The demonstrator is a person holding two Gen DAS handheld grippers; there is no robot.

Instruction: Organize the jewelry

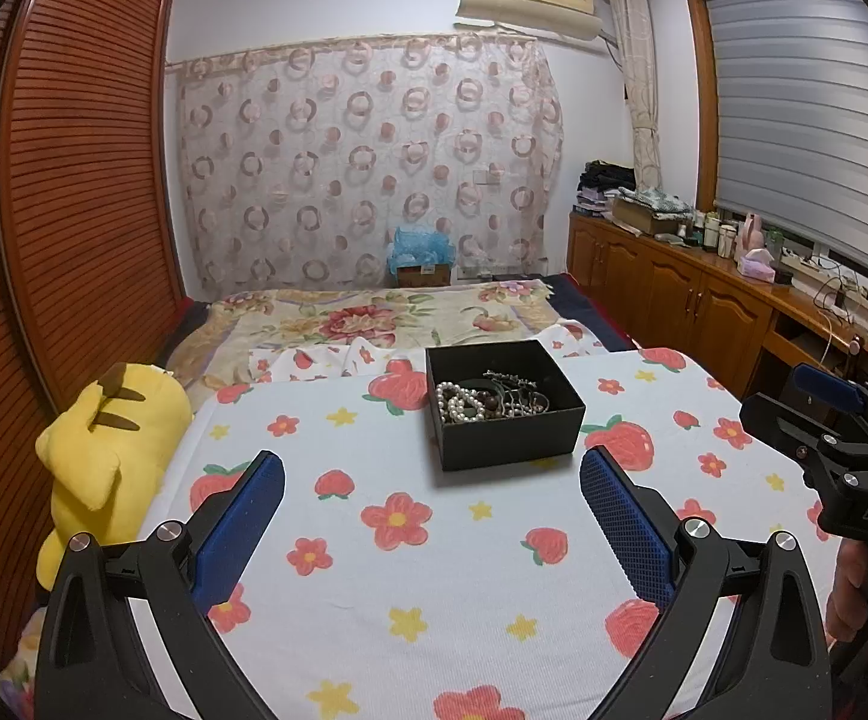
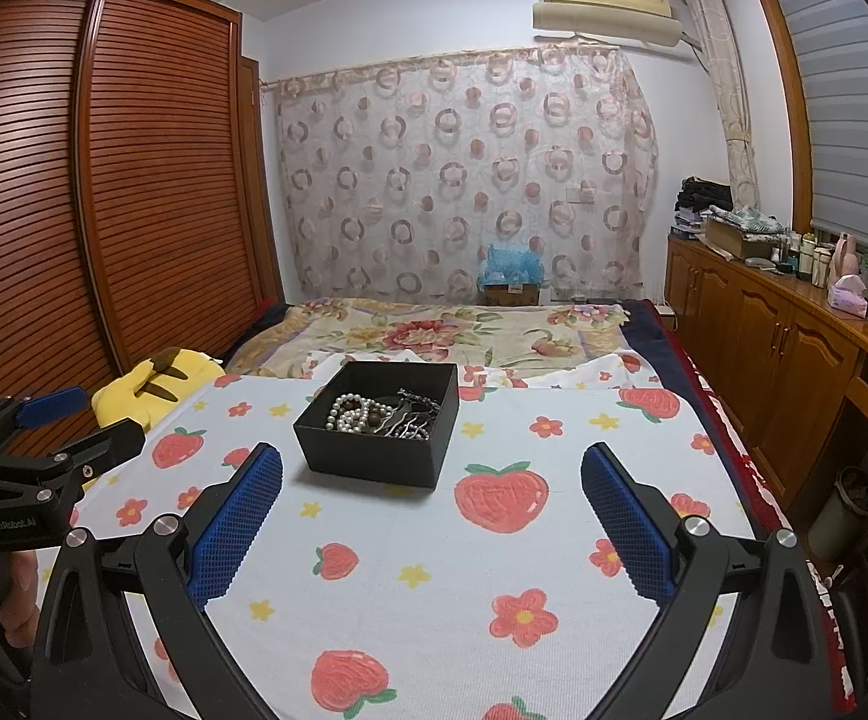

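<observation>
My left claw (image 1: 432, 486) and my right claw (image 2: 432, 483) both gape wide with nothing between the blue pads, hovering over a white cloth (image 1: 445, 570) printed with strawberries and flowers. Just ahead sits the black box (image 1: 502, 405), pearls and dark chains heaped inside. A yellow plush toy (image 1: 107, 450) lies left; beyond, the floral bedspread (image 1: 374, 315), curtain (image 1: 368, 162) and wooden cabinets (image 1: 673, 288).
</observation>
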